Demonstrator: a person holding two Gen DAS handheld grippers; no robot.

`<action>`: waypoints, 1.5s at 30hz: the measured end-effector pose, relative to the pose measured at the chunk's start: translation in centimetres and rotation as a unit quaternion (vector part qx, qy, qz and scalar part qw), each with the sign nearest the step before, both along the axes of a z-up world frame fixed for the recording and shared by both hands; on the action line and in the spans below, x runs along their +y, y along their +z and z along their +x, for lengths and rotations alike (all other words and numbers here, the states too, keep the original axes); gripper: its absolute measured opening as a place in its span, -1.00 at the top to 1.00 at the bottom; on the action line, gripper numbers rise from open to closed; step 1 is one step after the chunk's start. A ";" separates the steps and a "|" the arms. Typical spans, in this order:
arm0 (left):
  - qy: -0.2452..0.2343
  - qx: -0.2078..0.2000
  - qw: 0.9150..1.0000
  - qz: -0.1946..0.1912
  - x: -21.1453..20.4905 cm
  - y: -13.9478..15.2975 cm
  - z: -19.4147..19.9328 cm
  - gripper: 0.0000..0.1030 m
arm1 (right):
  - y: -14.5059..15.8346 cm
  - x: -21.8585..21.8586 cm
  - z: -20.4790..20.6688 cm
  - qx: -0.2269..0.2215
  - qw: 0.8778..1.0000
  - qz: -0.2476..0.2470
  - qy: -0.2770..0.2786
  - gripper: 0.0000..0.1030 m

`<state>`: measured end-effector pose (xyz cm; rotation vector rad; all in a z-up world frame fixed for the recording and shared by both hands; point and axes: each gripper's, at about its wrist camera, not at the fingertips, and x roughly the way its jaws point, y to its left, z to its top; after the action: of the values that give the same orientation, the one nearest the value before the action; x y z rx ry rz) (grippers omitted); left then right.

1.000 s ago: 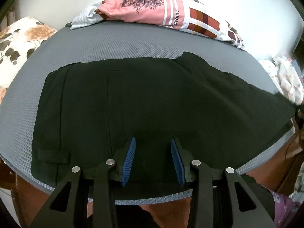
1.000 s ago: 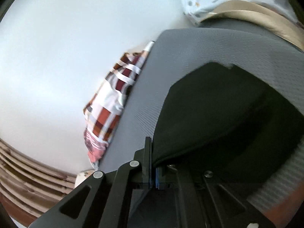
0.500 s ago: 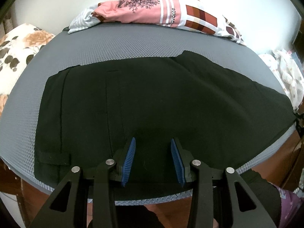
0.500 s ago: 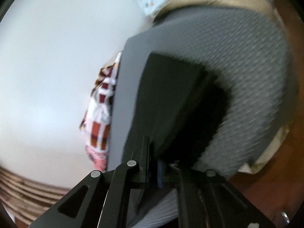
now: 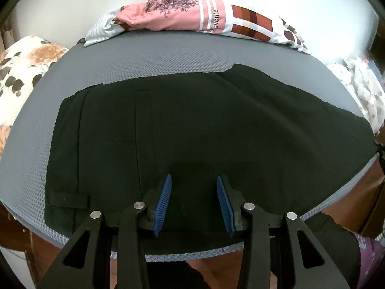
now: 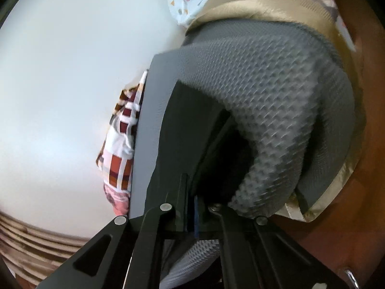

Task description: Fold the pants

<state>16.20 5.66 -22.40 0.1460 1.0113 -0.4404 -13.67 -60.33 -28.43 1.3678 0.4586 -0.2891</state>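
Black pants [image 5: 192, 125] lie flat across the grey mesh mattress [image 5: 168, 57], waistband at the left, legs running off to the right. My left gripper [image 5: 193, 197] is open and empty, hovering over the near edge of the pants. My right gripper [image 6: 191, 204] is shut on the black pants [image 6: 178, 130] at the leg end, right at the mattress edge [image 6: 276, 101]. The pinched cloth is mostly hidden between the fingers.
A pink and checked bundle of clothes [image 5: 197, 16] lies at the far side against the white wall. A floral pillow [image 5: 21, 67] is at the left, patterned cloth [image 5: 361, 91] at the right. Wooden floor [image 6: 341, 216] shows beyond the mattress edge.
The right gripper has pulled the leg end down to the mattress edge and rolled over. The pants now lie flatter. The left gripper has barely moved.
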 end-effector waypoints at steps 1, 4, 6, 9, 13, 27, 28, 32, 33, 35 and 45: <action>0.000 0.000 1.000 0.000 0.0 0.0 0.0 0.17 | 0.1 -0.1 -0.1 0.001 1.000 -0.001 0.000 0.94; -0.001 0.000 1.000 -0.001 -0.2 -0.1 -0.1 0.08 | 0.8 0.3 -0.1 0.024 0.999 -0.032 0.009 0.94; -0.005 -0.001 1.000 0.000 -0.5 -0.1 -0.1 0.01 | 0.7 0.2 -0.2 0.018 1.000 -0.020 0.007 0.91; -0.014 -0.007 1.000 0.011 -1.1 -0.2 -0.3 -0.11 | -0.2 -0.7 -1.9 -0.012 0.999 0.026 -0.036 0.86; -0.017 -0.018 1.000 0.019 -1.5 -0.2 -0.6 -0.20 | 1.3 -1.5 -5.0 -0.004 0.996 -0.006 -0.094 0.71; 0.114 -0.111 0.985 -0.068 5.9 7.2 -1.2 -0.48 | 2.0 -1.4 -3.9 0.038 0.997 -0.040 -0.061 0.29; 0.134 -0.111 0.983 -0.063 7.4 7.5 -0.9 -0.48 | 2.1 -1.2 -3.5 0.040 0.997 -0.043 -0.055 0.24; 0.177 -0.098 0.976 -0.075 12.4 7.3 -0.4 -0.48 | 2.2 -0.3 -2.1 0.036 0.998 -0.040 -0.031 0.19; 0.182 -0.090 0.976 -0.077 13.4 7.0 -0.3 -0.48 | 2.2 -0.1 -1.8 0.038 0.998 -0.042 -0.029 0.19; 0.189 -0.066 0.977 -0.076 15.0 5.8 -0.3 -0.48 | 2.4 0.2 -1.3 0.041 0.998 -0.052 -0.022 0.18; 0.187 0.004 0.975 -0.123 16.4 1.3 -0.6 -0.48 | 2.1 1.3 0.2 0.027 0.999 -0.044 0.013 0.18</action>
<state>15.64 22.05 -21.12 -0.2668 0.9575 -0.2187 -13.47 -59.08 -26.38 1.2692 0.5027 -0.3221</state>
